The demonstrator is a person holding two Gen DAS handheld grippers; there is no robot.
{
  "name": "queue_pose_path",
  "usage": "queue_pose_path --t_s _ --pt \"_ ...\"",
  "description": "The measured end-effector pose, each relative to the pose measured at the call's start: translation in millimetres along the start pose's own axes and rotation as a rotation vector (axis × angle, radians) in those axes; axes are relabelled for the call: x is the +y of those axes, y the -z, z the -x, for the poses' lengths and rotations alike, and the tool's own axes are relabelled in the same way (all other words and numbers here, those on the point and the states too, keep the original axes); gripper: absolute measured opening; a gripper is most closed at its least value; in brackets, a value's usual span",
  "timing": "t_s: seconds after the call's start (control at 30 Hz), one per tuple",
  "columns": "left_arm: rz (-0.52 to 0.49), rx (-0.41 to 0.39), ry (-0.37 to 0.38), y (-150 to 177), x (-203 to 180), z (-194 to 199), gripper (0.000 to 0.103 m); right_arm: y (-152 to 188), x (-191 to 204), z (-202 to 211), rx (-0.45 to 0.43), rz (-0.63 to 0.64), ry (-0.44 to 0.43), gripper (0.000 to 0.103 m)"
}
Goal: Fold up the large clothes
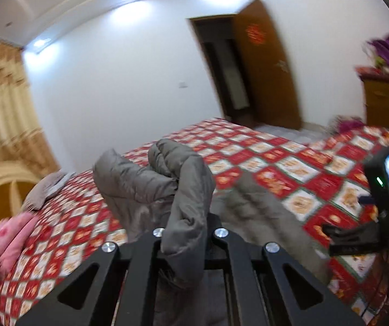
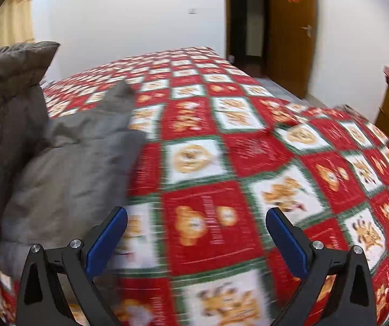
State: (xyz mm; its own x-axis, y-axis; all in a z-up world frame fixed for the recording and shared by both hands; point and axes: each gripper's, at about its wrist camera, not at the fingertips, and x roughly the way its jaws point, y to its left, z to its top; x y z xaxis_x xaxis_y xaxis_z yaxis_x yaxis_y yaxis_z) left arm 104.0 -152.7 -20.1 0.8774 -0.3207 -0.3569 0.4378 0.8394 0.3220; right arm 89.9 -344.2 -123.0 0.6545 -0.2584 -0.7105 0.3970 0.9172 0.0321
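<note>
Left wrist view: my left tongs (image 1: 186, 244) are clamped on a fold of the grey padded jacket (image 1: 151, 182), which rises in a bunched mass above the bed (image 1: 248, 146) with its red-and-white checked cover. My right tongs (image 1: 357, 239) appear at the right edge. Right wrist view: my right tongs (image 2: 195, 233) stand wide, blue pads (image 2: 107, 241) apart with nothing between them, over the cover. The jacket (image 2: 66, 168) lies at the left, partly lifted, partly resting on the bed (image 2: 221, 149). A brown door (image 2: 292, 27) stands open beyond.
</note>
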Motion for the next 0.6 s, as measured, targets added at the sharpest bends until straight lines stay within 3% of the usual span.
queue_pose_path --t_s 0.1,0.33,0.6 --pt "-0.069 0.039 0.05 5 -39 -19 0.007 -4 -22 -3 -0.027 -0.022 0.062 0.101" --pt "-0.161 0.117 0.117 28 -97 -44 0.007 1 -46 -14 -0.016 -0.05 0.091 0.101" --pt "-0.225 0.129 0.055 37 -113 -49 0.012 4 -55 -26 -0.002 -0.059 0.117 0.101"
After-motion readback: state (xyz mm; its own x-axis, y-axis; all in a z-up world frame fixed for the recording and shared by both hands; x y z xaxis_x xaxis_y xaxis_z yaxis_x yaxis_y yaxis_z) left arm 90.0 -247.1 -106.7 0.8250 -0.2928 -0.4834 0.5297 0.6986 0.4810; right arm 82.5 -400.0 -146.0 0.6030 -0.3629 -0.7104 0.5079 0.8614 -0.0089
